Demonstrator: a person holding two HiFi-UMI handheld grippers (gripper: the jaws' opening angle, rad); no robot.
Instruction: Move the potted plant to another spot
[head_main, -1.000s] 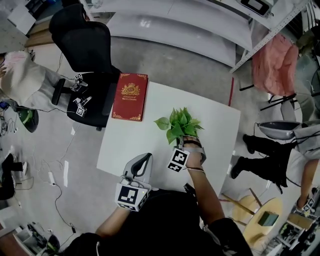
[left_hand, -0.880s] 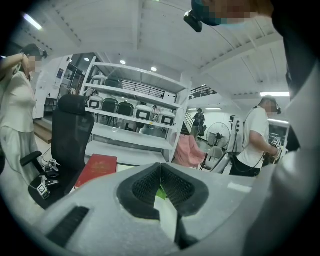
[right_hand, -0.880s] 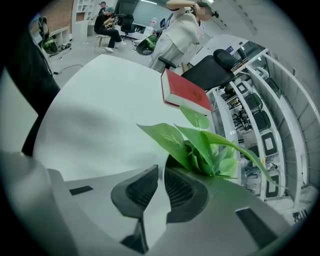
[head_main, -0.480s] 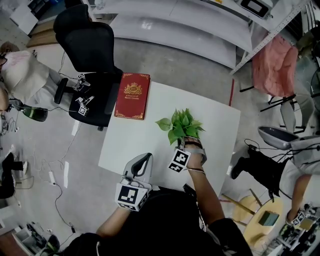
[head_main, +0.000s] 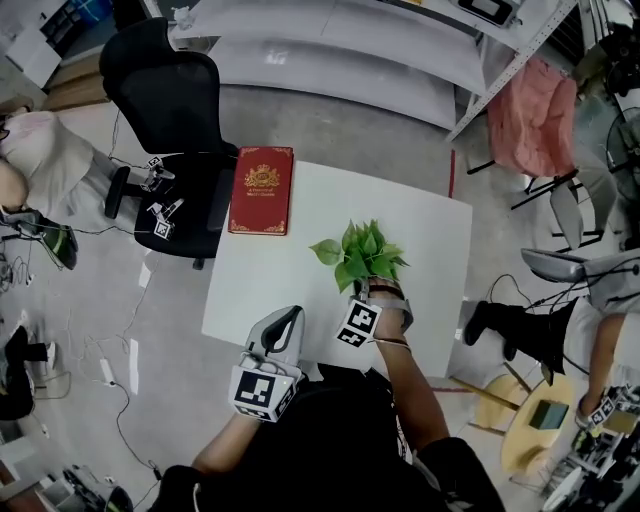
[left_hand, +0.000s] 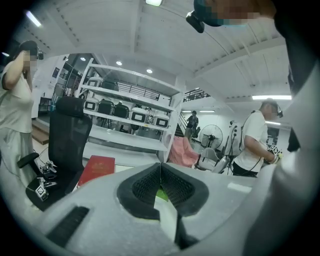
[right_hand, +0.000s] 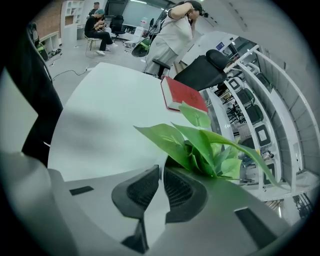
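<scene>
potted plant (head_main: 360, 255): broad, bright green pointed leaves.

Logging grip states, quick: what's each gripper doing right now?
Left gripper: shut, nothing between its jaws.
Right gripper: shut on the potted plant, apparently at the pot's rim.

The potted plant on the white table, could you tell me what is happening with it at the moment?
A person holds a gripper in each hand. The right gripper is at the potted plant on the white table, its jaws closed to a thin slit at the pot's rim, apparently pinching it. Whether the pot is lifted cannot be told. The left gripper is shut and empty, at the table's near edge. A red book lies at the table's far left corner.
</scene>
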